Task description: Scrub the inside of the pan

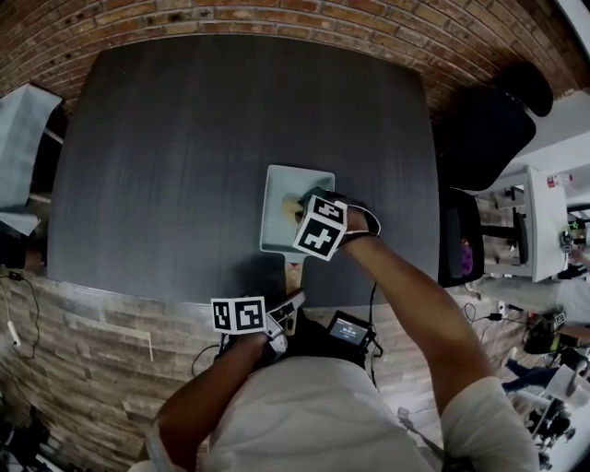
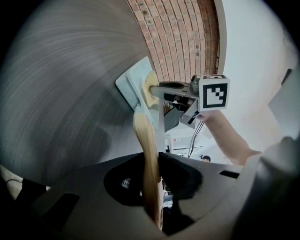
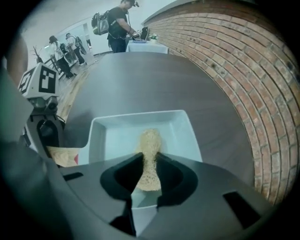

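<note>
A square pale pan lies near the front edge of the dark table, its wooden handle pointing toward me. My left gripper is shut on that handle, which runs between its jaws in the left gripper view. My right gripper points steeply down into the pan and is shut on a tan fibrous scrubber. The scrubber's tip rests on the pan floor near its middle. In the left gripper view the scrubber presses against the pan beneath the right gripper.
A brick wall runs along the table's far side. A black chair stands to the right of the table. Several people stand by a covered table in the distance. The dark tabletop spreads left of and beyond the pan.
</note>
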